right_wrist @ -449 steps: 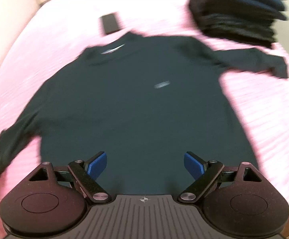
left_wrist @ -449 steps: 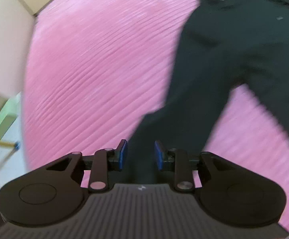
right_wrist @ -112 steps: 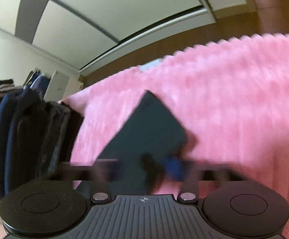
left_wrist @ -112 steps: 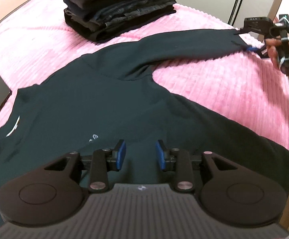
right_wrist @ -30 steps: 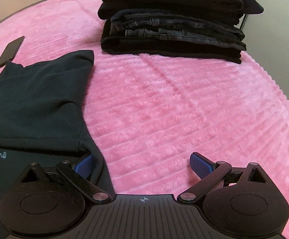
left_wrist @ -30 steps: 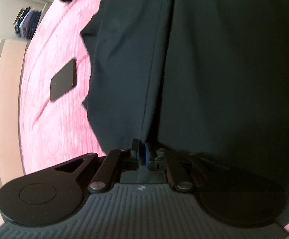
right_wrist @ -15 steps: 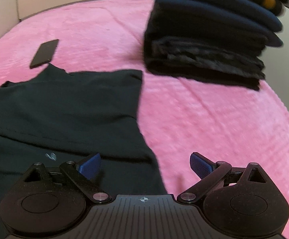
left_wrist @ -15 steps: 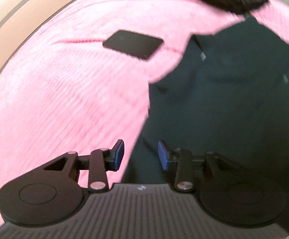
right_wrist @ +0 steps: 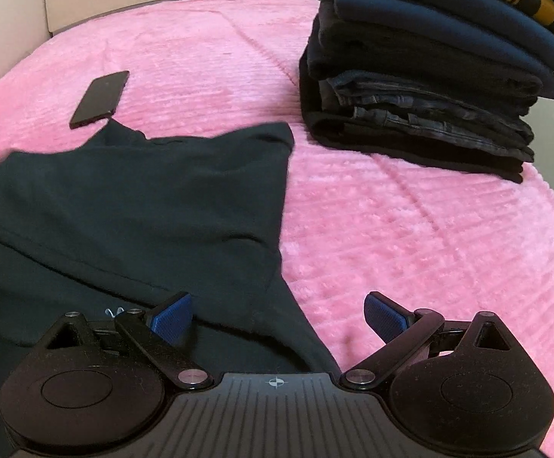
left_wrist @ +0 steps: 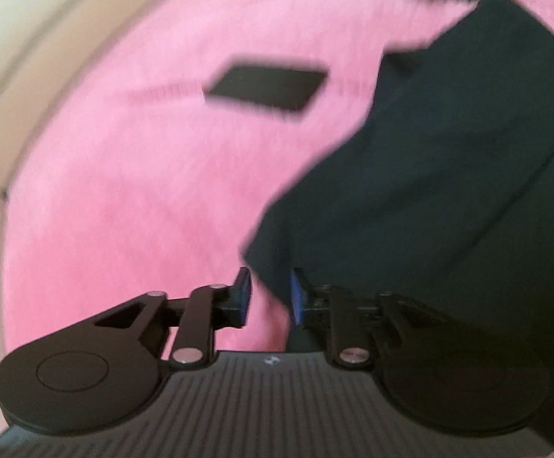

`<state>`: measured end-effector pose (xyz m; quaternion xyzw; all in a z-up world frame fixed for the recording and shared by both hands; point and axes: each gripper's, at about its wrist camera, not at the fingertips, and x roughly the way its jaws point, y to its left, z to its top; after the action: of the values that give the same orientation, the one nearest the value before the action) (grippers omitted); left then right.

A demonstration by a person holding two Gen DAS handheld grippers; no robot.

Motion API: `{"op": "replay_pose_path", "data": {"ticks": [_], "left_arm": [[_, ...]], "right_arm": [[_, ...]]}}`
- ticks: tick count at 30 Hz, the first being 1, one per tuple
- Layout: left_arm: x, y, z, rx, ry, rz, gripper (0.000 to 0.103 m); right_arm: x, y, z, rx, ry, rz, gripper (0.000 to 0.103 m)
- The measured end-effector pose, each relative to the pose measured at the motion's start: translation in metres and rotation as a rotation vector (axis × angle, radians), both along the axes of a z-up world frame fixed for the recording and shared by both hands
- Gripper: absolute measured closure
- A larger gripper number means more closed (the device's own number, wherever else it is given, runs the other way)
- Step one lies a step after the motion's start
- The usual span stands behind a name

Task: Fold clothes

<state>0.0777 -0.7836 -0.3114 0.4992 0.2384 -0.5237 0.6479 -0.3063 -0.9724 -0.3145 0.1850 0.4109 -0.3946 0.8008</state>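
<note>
The dark shirt (right_wrist: 131, 206) lies part-folded on the pink bed (right_wrist: 410, 229), at 9 o'clock from the right tool (right_wrist: 277, 315); it looks light, limp and likely to slump, so pinch a doubled edge or corner. The left tool (left_wrist: 269, 297) is slightly parted at the shirt's near corner, the right one spread wide, both empty. A phone (right_wrist: 99, 98) touches the collar at 11 o'clock; stacked clothes (right_wrist: 429, 76) sit at 1 o'clock

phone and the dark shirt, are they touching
Cannot tell. In the right wrist view the phone corner meets the shirt collar, with no visible gap; in the blurred left wrist view pink blanket separates them.
</note>
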Motion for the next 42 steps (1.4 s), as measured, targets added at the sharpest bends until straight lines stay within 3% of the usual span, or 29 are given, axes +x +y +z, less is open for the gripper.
{"op": "replay_pose_path", "data": {"ticks": [5,8,12,18,20,22,24,25,29,30,31,36,42], "left_arm": [[-0.012,0.008,0.009,-0.041,0.026,-0.025,0.08],[-0.033,0.008,0.004,-0.035,0.034,-0.151,0.079],[-0.07,0.02,-0.019,0.06,-0.109,-0.417,0.073],[-0.079,0.034,-0.045,0.137,-0.316,-0.564,0.075],[-0.082,0.036,-0.05,0.141,-0.357,-0.598,0.077],[-0.082,0.034,-0.055,0.151,-0.381,-0.616,0.092],[-0.081,0.031,-0.056,0.158,-0.374,-0.608,0.1],[-0.081,0.03,-0.055,0.154,-0.365,-0.594,0.101],[-0.08,0.033,-0.04,0.126,-0.335,-0.553,0.101],[-0.08,0.035,-0.036,0.12,-0.333,-0.553,0.101],[-0.08,0.037,-0.032,0.114,-0.332,-0.555,0.102],[-0.096,0.051,-0.008,0.071,-0.306,-0.572,0.102],[-0.105,0.061,-0.034,0.151,-0.3,-0.6,0.101]], "right_arm": [[0.01,-0.007,0.004,0.012,-0.076,0.06,0.004],[0.018,-0.006,-0.002,0.023,-0.043,0.108,0.005],[0.018,0.001,-0.013,0.027,0.041,0.164,0.005],[-0.009,-0.001,-0.03,-0.02,0.156,0.099,0.005],[-0.008,0.004,-0.029,-0.072,0.188,0.145,0.005],[-0.002,0.012,-0.029,-0.124,0.224,0.215,0.005],[0.005,0.021,-0.031,-0.184,0.262,0.296,0.006],[0.009,0.025,-0.032,-0.212,0.28,0.336,0.022],[0.018,0.038,-0.037,-0.3,0.342,0.478,0.053],[0.019,0.041,-0.038,-0.318,0.354,0.505,0.086],[0.016,0.042,-0.037,-0.326,0.356,0.506,0.094],[-0.016,0.03,-0.04,-0.277,0.38,0.405,0.098],[-0.024,0.029,-0.036,-0.241,0.356,0.383,0.097]]}}
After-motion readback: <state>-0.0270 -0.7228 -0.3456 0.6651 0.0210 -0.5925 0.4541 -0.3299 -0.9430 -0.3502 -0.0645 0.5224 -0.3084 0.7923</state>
